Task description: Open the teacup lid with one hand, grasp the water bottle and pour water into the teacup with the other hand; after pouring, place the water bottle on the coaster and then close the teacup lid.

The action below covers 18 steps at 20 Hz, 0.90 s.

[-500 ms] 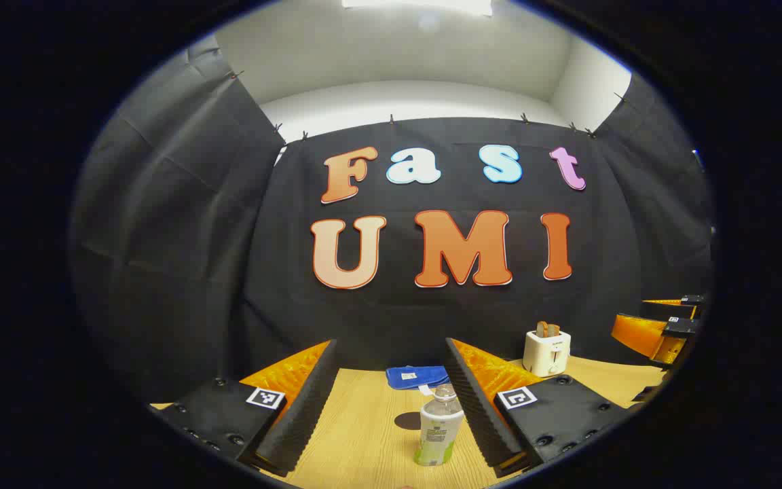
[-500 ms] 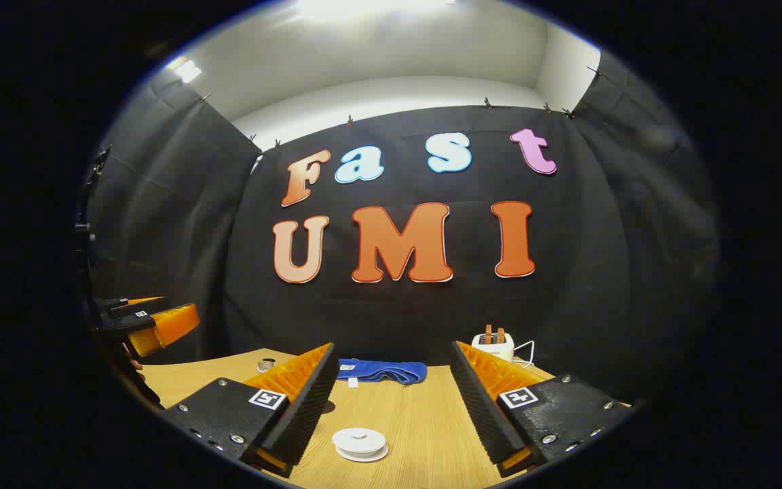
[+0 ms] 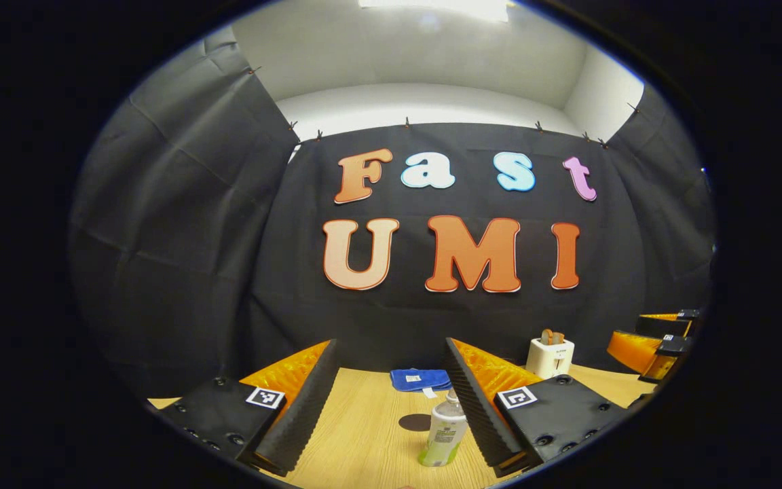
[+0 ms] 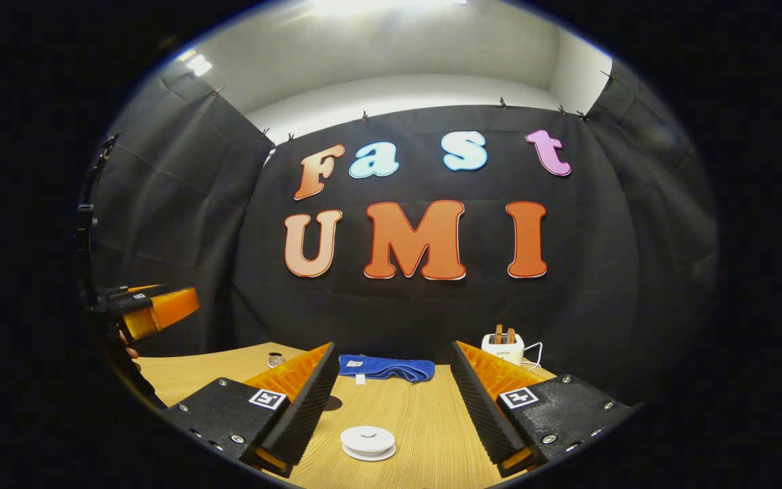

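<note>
Clear plastic water bottle stands at lower centre between the spread left gripper fingers, close beside the right-hand one. White round teacup lid lies low between the spread right gripper fingers.

Water bottle: sits slightly farther right and lower in the left gripper view than half a second ago, closer to the right finger.
Toaster: drawn a little farther off.
Teacup lid: slightly lower and nearer in the right gripper view.
</note>
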Motion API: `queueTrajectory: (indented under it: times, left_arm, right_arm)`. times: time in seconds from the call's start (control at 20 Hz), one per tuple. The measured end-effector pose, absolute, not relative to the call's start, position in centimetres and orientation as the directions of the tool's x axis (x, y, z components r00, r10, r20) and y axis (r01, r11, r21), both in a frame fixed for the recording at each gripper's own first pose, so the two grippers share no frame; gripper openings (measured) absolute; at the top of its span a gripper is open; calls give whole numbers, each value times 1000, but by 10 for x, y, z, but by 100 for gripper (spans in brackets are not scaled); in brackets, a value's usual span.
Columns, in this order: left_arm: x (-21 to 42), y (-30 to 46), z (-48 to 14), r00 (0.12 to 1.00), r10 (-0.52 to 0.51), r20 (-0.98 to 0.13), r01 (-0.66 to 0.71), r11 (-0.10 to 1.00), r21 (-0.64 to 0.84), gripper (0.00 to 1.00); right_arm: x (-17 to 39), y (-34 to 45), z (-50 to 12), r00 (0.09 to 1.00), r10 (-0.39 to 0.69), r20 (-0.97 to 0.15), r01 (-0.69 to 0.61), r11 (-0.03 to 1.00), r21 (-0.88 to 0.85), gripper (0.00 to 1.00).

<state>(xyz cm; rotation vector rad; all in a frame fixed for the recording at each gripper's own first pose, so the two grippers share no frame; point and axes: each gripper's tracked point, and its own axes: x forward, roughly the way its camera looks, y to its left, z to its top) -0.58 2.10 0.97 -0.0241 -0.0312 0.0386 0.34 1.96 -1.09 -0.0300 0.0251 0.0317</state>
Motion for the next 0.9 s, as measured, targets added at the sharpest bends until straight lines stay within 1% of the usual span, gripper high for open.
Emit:
queueTrajectory:
  times: [0.2, 0.5, 0.65, 0.9]
  left_arm:
    - [-9, 12, 12, 999, 10, 46, -10, 1000, 3, 98]
    - [-8, 2, 4, 1000, -18, 24, 18, 1000, 18, 98]
    - [-6, -3, -3, 999, -34, 9, 34, 999, 19, 98]
    - [-6, -10, -16, 998, -58, -17, 58, 998, 21, 98]
  right_arm:
    - [2, 26, -9, 999, 48, -25, -49, 998, -44, 98]
    - [2, 26, -17, 998, 53, -36, -55, 997, -58, 98]
    - [7, 24, -32, 996, 48, -73, -51, 998, -44, 97]
    - [17, 34, -67, 984, 90, -153, -96, 995, -26, 90]
